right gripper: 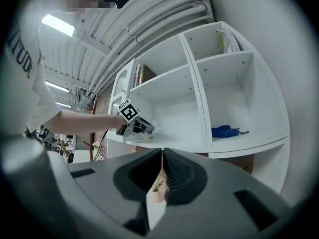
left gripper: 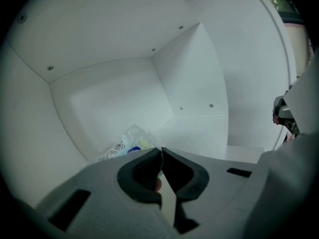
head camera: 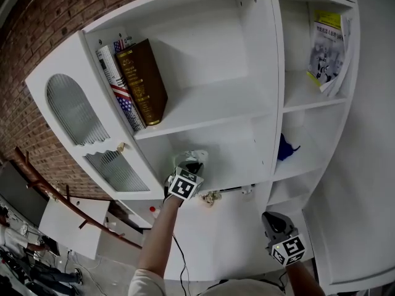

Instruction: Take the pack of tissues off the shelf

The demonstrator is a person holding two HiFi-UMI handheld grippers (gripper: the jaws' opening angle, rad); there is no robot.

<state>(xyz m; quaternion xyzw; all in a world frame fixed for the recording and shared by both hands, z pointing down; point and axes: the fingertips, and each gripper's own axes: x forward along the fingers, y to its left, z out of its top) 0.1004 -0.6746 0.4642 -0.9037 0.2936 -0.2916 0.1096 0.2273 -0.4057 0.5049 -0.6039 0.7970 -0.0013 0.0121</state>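
Note:
The pack of tissues (head camera: 196, 157) is a clear crinkly wrapper with blue print, at the front of the middle-left shelf compartment (head camera: 247, 159). My left gripper (head camera: 192, 165) reaches into that compartment and is shut on the pack's near edge. In the left gripper view the pack (left gripper: 127, 143) juts out just past the closed tips of the left gripper (left gripper: 160, 151), a little above the white shelf floor (left gripper: 199, 133). My right gripper (head camera: 271, 217) hangs lower right, in front of the counter, shut and empty; its own view shows the right gripper (right gripper: 162, 153) with jaws together.
Two books (head camera: 141, 82) lean in the compartment above. A blue cloth (head camera: 286, 147) lies in the right-hand compartment, with booklets (head camera: 327, 51) one shelf higher. A small dried sprig (head camera: 211, 197) sits on the counter. A cupboard door with ribbed glass (head camera: 74, 110) is at left.

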